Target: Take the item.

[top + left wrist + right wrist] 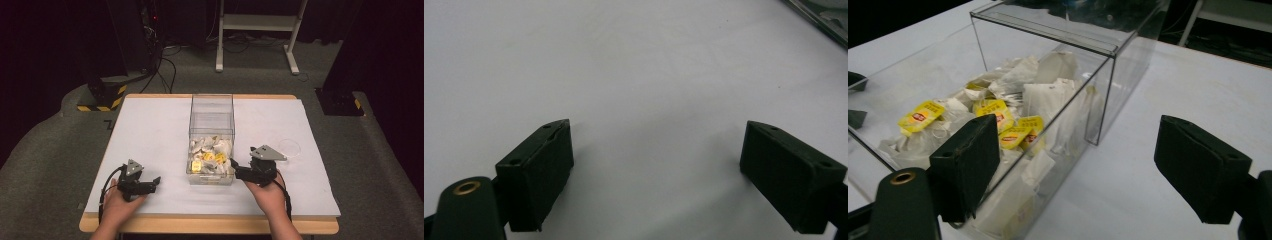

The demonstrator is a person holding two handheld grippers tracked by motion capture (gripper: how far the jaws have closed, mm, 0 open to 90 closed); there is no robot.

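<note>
Presently, on the white surface [150,130]: one clear plastic box [212,125], long and open-topped, standing at the middle, its near end heaped with paper tea bags [998,120] and its far end bare; none has been lifted out, so by my reading the work is at its start. Left gripper [150,186]: low over bare surface, well to the left of the box, jaws wide apart and empty; right gripper [235,170]: at the box's near right corner, jaws likewise apart, holding nothing. Yellow tags [921,116] with a red mark, lettering too small to read.
</note>
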